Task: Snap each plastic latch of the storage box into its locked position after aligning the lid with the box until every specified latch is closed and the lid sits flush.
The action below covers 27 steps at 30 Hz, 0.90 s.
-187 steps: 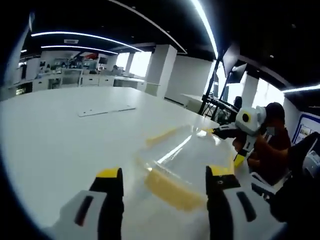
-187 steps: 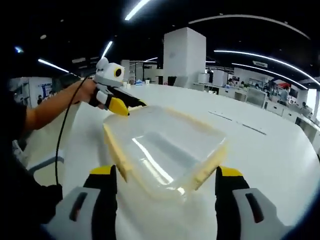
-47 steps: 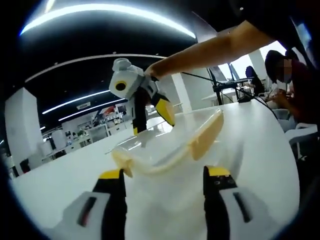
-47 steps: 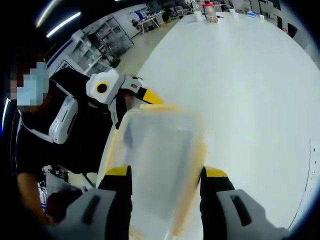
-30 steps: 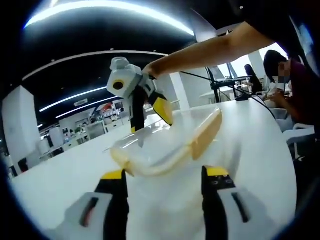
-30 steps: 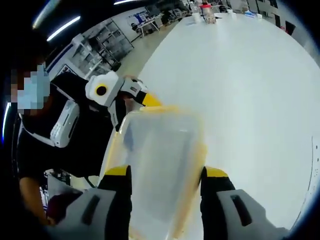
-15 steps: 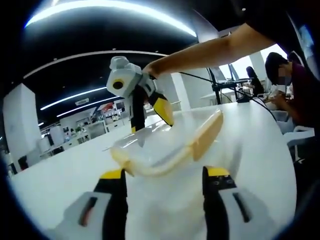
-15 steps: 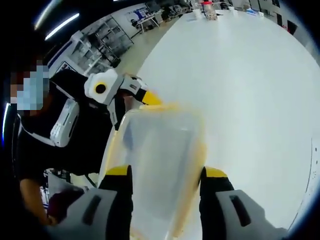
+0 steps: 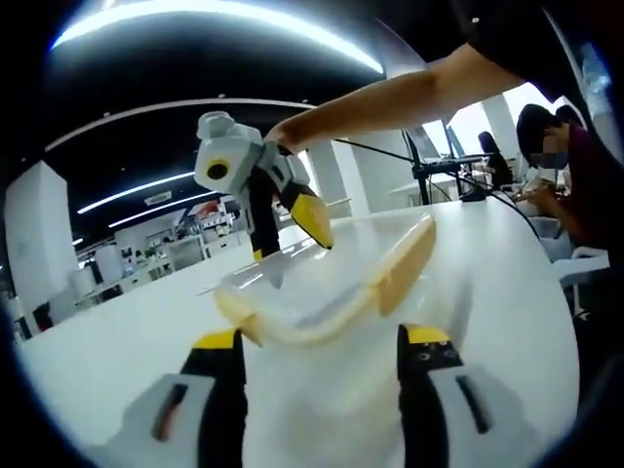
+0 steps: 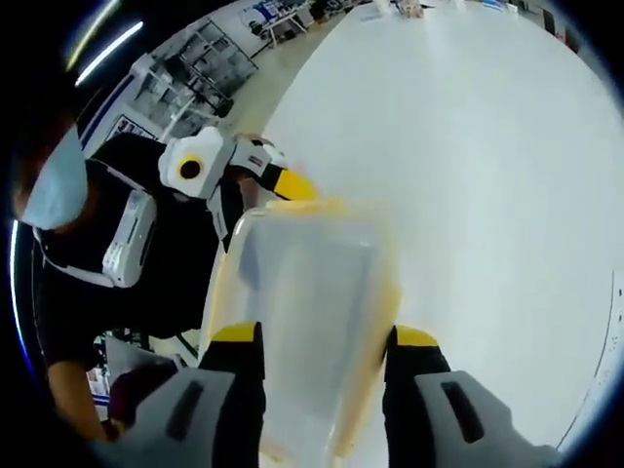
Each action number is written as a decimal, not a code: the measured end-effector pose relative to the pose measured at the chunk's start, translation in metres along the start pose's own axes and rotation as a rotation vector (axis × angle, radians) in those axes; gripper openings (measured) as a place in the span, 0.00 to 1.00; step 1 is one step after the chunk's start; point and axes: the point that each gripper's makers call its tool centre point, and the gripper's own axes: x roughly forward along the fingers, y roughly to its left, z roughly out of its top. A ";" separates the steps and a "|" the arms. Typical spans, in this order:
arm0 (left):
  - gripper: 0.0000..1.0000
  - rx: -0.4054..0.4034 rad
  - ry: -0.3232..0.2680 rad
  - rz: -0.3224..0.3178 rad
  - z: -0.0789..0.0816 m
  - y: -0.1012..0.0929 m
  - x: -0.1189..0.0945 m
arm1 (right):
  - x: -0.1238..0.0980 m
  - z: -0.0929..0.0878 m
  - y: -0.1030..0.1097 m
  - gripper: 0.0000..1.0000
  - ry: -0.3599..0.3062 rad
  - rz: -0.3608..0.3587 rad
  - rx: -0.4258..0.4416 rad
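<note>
The right gripper (image 10: 322, 341) straddles the near end of the clear storage box (image 10: 307, 292), its jaws spread either side and seemingly clamping it; the left gripper (image 9: 320, 341), jaws apart, holds nothing at the opposite end. Since half a second ago the right gripper's yellow tip has shifted slightly along the box's far rim above the table (image 10: 487, 166); yellow latches (image 9: 405, 263) remain unlocked

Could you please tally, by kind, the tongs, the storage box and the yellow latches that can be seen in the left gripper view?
Tongs: 2, left tongs and right tongs
Storage box: 1
Yellow latches: 2, a long one and a near one
Total: 5
</note>
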 end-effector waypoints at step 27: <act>0.65 -0.008 -0.010 -0.008 0.000 0.001 0.001 | -0.021 -0.005 0.009 0.54 -0.195 -0.002 -0.193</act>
